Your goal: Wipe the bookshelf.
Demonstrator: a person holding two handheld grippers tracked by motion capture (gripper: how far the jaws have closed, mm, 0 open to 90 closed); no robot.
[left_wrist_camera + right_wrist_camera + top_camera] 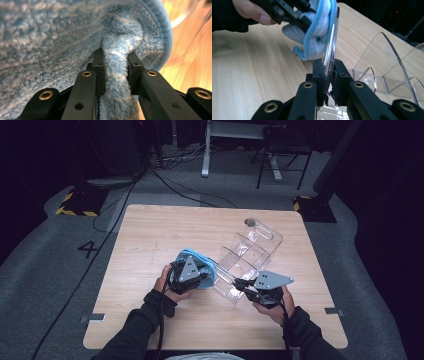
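Note:
A clear plastic tiered organizer (247, 252) lies tilted on the wooden table (150, 230), its stepped pockets running to the back right. My right gripper (239, 283) is shut on its near clear wall (329, 58), the pads (319, 72) pinching the sheet's edge. A fluffy blue cloth (202, 265) is bunched against that same wall. My left gripper (206, 276) is shut on a fold of the blue cloth (117, 75), which fills the gap between the pads (99, 67). In the right gripper view the blue cloth (319, 32) presses against the far side of the clear wall.
The table's near and left parts are bare wood. Beyond the far edge lie grey floor, black cables (165, 180), a chair (280, 150) and yellow-black striped feet (75, 205). The person's dark sleeves (145, 320) come in from the bottom.

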